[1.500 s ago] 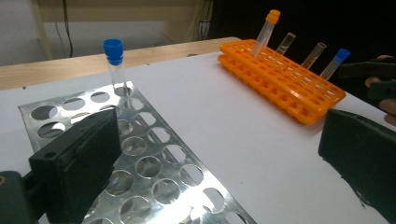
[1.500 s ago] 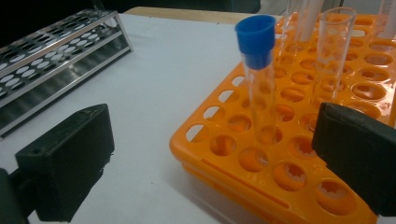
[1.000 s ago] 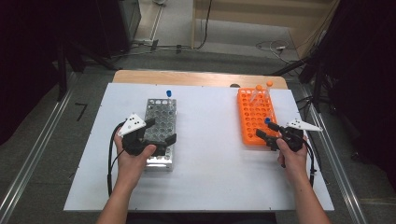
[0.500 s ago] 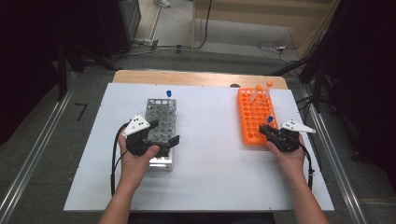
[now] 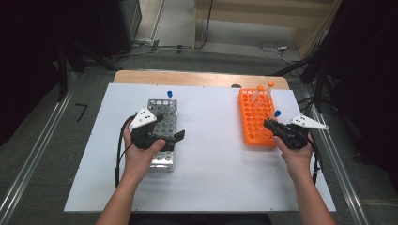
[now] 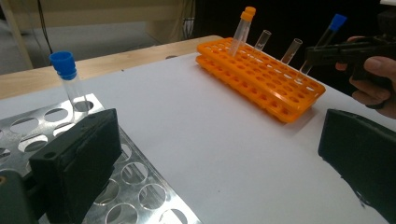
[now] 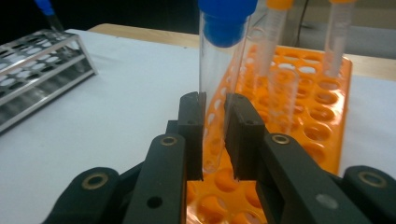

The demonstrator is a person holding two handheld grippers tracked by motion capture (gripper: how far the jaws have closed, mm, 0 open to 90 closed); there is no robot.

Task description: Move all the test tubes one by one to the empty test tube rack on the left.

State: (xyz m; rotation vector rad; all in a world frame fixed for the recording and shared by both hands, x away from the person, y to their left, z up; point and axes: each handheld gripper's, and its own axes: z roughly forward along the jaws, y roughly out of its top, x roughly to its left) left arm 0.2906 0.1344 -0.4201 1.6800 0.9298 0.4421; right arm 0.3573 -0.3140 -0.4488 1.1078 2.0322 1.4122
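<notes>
My right gripper (image 5: 269,124) (image 7: 215,126) is shut on a clear blue-capped tube (image 5: 276,114) (image 7: 222,70), held upright and slightly tilted over the near right part of the orange rack (image 5: 253,123) (image 7: 322,116). The tube's lower end is at the rack's top; I cannot tell whether it sits in a hole. The left gripper view shows the held tube (image 6: 327,37) too. My left gripper (image 5: 176,139) (image 6: 219,154) stands open over the near right side of the metal rack (image 5: 164,107) (image 6: 140,186), nothing between its jaws. One blue-capped tube (image 5: 169,94) (image 6: 70,79) stands at that rack's far end.
At the orange rack's far end stand orange-capped tubes (image 5: 263,91) (image 6: 243,25) and uncapped clear tubes (image 6: 292,49). Both racks rest on a white board (image 5: 211,154) on the wooden table (image 5: 197,78). Bare board lies between the racks and in front of them.
My right gripper has shifted slightly away from me along the orange rack's right side, still carrying the blue-capped tube. The left gripper has barely moved.
</notes>
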